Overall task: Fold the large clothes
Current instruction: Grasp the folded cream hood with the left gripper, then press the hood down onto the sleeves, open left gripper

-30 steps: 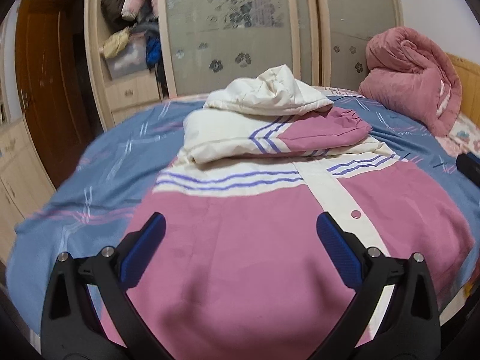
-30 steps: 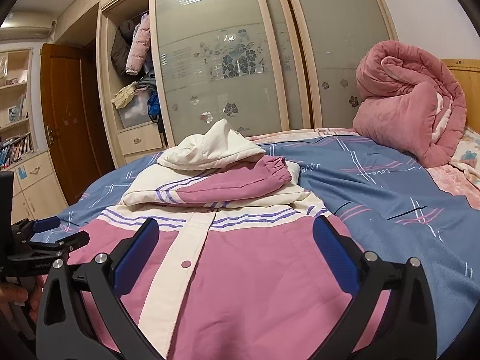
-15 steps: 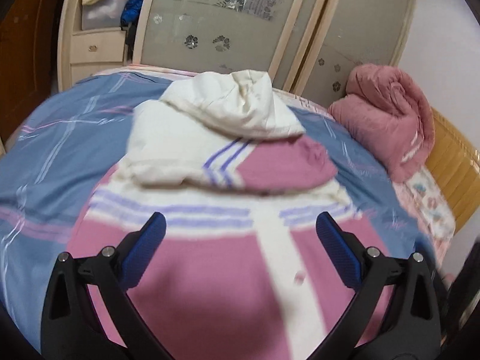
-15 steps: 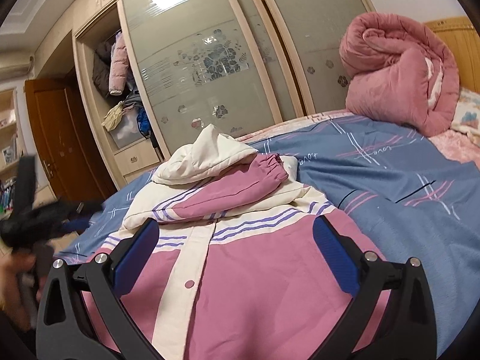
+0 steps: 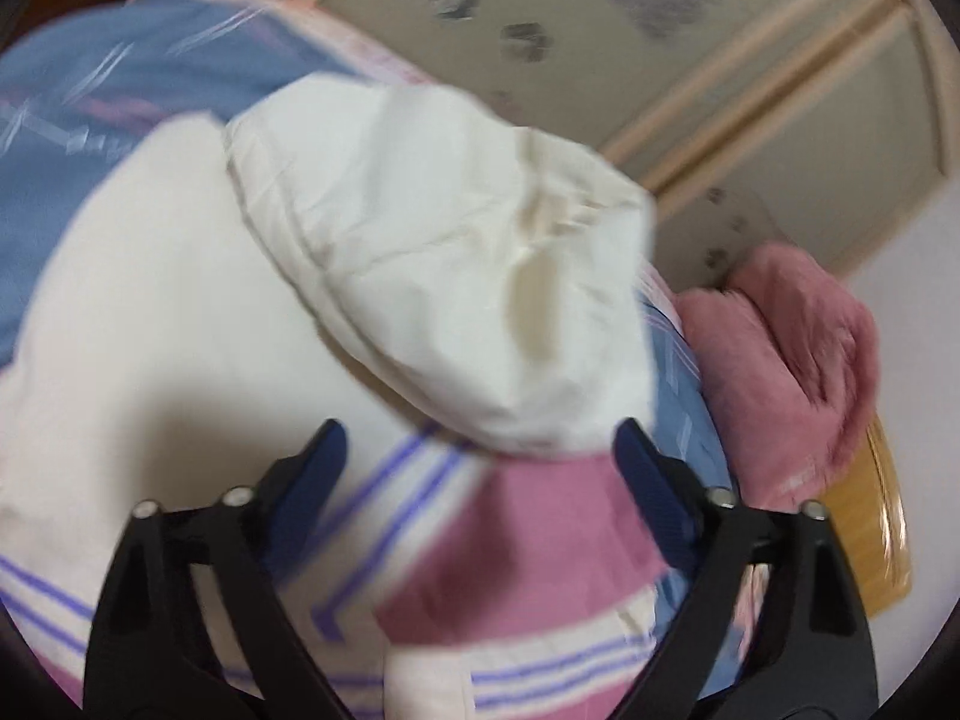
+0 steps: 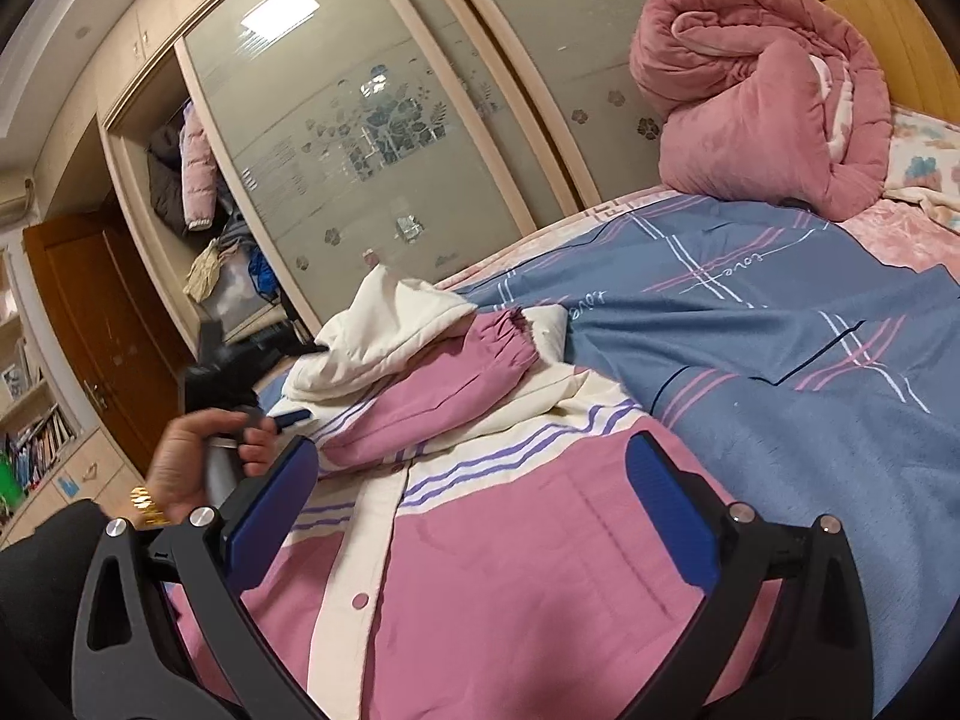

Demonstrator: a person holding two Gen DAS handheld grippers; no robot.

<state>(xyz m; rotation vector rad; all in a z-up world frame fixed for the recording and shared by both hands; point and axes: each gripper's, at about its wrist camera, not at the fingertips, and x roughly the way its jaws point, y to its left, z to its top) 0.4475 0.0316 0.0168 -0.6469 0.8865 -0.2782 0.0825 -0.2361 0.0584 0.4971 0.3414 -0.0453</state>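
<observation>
You are holding the left gripper wide open over the cream hood of the pink hooded jacket lying on the bed, probably to pinch it. Your right gripper is hovering open and empty above the near jacket body, ready to steady it.

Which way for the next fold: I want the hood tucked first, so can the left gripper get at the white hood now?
Probably yes. The left gripper is open just short of the white hood, which lies on top of the jacket with nothing over it.
</observation>
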